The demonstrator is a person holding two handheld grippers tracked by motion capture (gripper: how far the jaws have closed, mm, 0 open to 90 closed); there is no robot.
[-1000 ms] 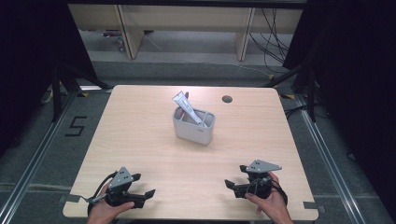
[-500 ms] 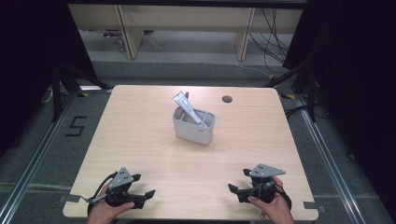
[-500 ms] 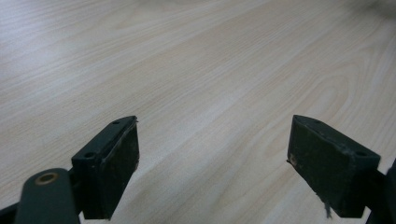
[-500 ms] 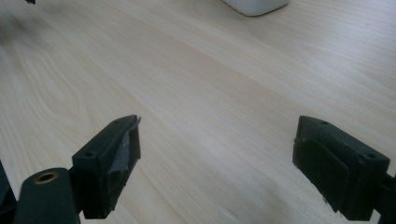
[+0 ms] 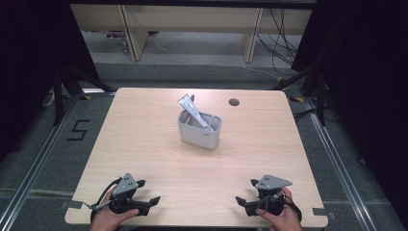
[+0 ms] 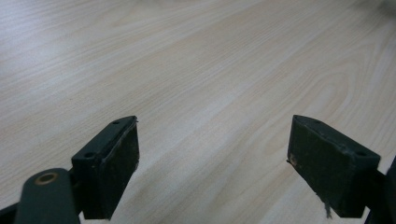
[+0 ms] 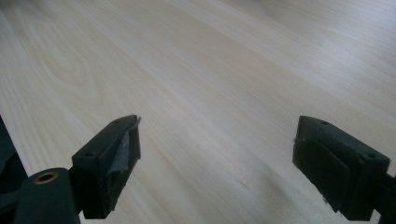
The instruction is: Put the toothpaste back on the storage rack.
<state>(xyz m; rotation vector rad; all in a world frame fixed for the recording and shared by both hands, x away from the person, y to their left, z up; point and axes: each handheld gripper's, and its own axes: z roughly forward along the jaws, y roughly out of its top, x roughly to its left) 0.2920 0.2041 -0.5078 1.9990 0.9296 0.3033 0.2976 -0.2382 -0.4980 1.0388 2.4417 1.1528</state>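
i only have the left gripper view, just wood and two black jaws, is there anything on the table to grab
Observer: Yes. A grey bin stands near the middle of the table, far ahead of the left tool.
Operator: anything in it
Observer: A white tube leans in it, its flat end sticking out above the rim toward the far left.
Operator: where is the other tool
Observer: The right tool sits low by the near right edge, jaws apart with bare wood between them.
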